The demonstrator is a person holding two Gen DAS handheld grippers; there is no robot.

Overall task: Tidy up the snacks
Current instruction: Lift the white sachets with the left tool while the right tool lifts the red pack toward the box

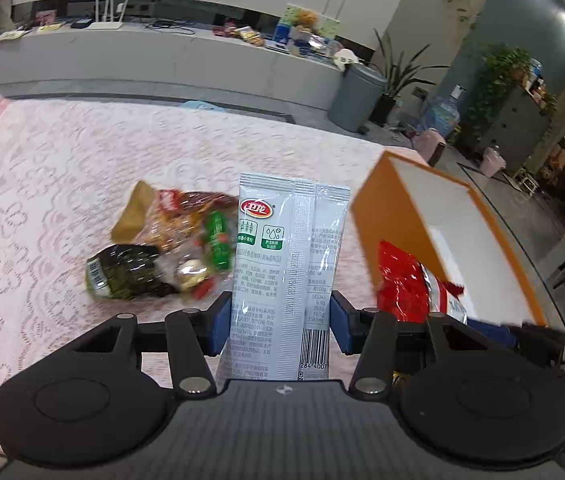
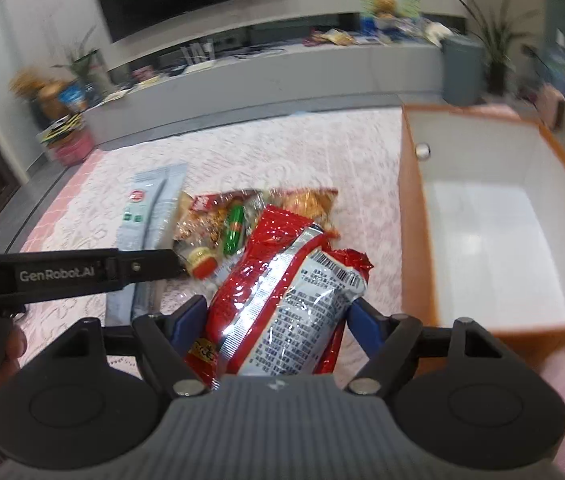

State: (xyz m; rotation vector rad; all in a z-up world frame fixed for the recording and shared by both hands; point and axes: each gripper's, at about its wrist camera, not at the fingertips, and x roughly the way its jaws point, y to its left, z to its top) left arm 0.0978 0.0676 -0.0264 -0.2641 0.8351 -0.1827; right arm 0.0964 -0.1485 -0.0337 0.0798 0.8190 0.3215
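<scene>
Left gripper (image 1: 278, 320) clamped on grey-white sachet (image 1: 290, 264), lower half between blue pads; sachet upright, long axis along fingers, top seal pointing away. Right gripper (image 2: 276, 320) pinches red snack bag (image 2: 282, 280) across its width, printed back up, long axis pointing away toward pile. Judgement: carry both clear of loose packets (image 1: 162, 240) on pink lace cloth (image 1: 42, 180), steady grip, lower bags lengthwise into orange box (image 2: 410, 216), which sits right of pile, open and seemingly empty.
</scene>
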